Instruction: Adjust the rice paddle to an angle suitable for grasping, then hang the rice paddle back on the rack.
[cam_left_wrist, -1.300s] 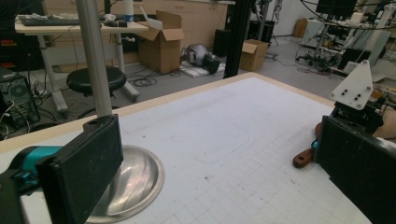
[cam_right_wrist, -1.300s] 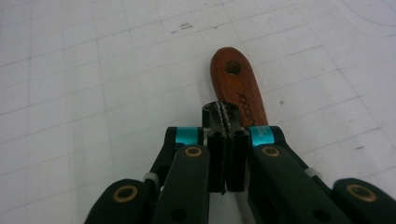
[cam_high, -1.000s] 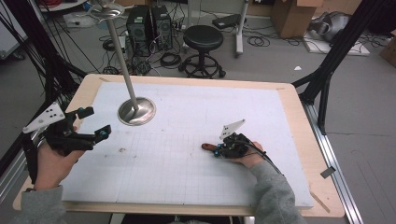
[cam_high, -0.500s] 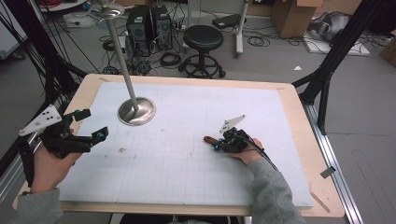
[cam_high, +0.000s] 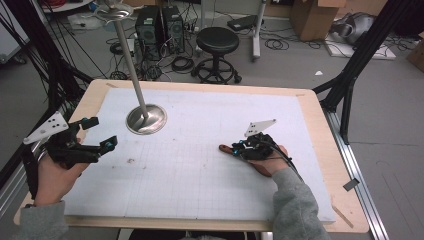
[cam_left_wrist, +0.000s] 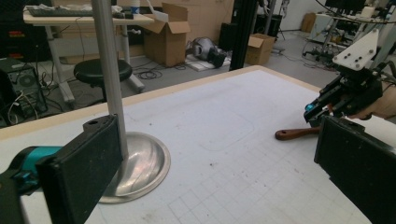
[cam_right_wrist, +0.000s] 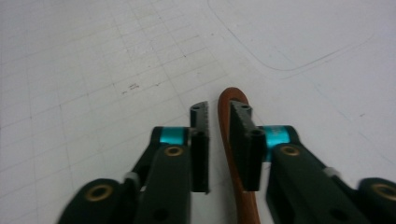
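A brown wooden handle (cam_high: 225, 148) lies on the white gridded mat (cam_high: 200, 190), right of centre. My right gripper (cam_high: 236, 148) sits low over it. In the right gripper view the handle (cam_right_wrist: 232, 92) runs between the jaws of the right gripper (cam_right_wrist: 218, 112), close against the right jaw. A strip of mat shows beside the left jaw, so the jaws stand narrowly open. My left gripper (cam_high: 101, 132) hovers at the table's left edge, wide open with nothing in it. The left gripper view looks between its own pads (cam_left_wrist: 81, 168) across to the handle (cam_left_wrist: 296, 134) and the right gripper (cam_left_wrist: 310, 109).
A metal stand with a round dished base (cam_high: 146, 119) and a tall pole (cam_high: 131, 60) rises at the mat's back left, close ahead of my left gripper. The wooden table rim (cam_high: 320, 115) frames the mat. A stool (cam_high: 217, 40) and cables sit on the floor beyond.
My right gripper and the wooden handle have shifted slightly away from the person. The left gripper has drifted a little toward the left edge and stays open.
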